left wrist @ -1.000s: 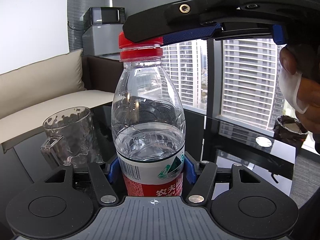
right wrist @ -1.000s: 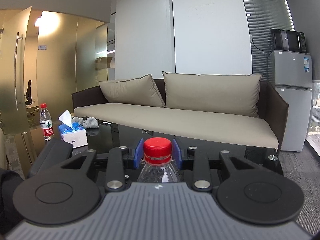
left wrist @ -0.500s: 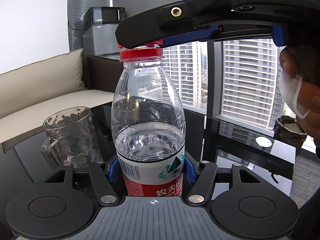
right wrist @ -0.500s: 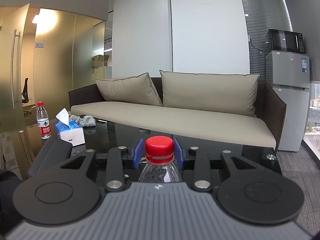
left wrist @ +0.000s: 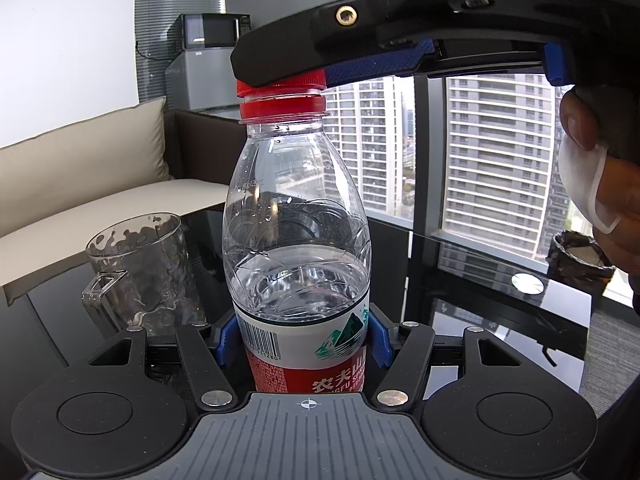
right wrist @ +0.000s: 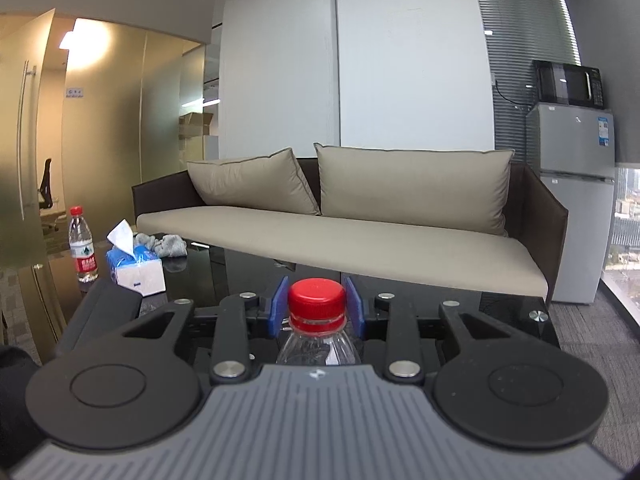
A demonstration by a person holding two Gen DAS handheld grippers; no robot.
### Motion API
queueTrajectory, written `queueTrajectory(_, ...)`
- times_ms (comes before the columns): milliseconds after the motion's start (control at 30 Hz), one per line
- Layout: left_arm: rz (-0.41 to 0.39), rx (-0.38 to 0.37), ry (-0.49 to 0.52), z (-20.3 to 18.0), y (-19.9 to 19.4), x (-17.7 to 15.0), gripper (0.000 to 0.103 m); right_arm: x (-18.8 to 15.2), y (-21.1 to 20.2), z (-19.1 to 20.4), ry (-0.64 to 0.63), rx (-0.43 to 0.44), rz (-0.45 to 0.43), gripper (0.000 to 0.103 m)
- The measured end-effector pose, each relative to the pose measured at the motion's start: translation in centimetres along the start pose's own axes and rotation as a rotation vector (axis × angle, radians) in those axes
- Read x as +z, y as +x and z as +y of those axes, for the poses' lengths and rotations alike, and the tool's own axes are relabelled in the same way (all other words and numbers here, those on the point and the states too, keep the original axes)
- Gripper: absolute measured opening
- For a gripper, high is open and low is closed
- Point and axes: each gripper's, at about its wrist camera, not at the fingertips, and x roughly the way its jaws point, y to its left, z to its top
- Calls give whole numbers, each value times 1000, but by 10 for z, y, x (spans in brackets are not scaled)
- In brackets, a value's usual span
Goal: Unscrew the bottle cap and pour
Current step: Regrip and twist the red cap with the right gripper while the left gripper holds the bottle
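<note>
Bottle (left wrist: 296,248) standing upright on the dark glass table (left wrist: 480,280), gripped at both ends.

Left gripper (left wrist: 302,344) is clamping the labelled lower body between its blue pads (left wrist: 228,340), while the right gripper (right wrist: 317,307) is closing from above on the red cap (right wrist: 317,300), pads touching its sides. A clear glass mug (left wrist: 140,272) is sitting just beside the bottle, near the beige sofa (right wrist: 340,236).

Black glass table (left wrist: 500,304): glass mug (left wrist: 140,268), tissue box (right wrist: 136,272), spare bottle (right wrist: 83,245)
</note>
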Motion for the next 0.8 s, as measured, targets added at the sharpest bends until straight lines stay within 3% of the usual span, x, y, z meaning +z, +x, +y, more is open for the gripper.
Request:
queueTrajectory(467, 1, 1, -3, -2, 1, 1, 58, -2, 2, 7, -43, -21, -1, 33)
queueTrajectory(800, 1, 0, 2, -4, 0, 2, 58, -2, -2, -3, -29, 20, -2, 33)
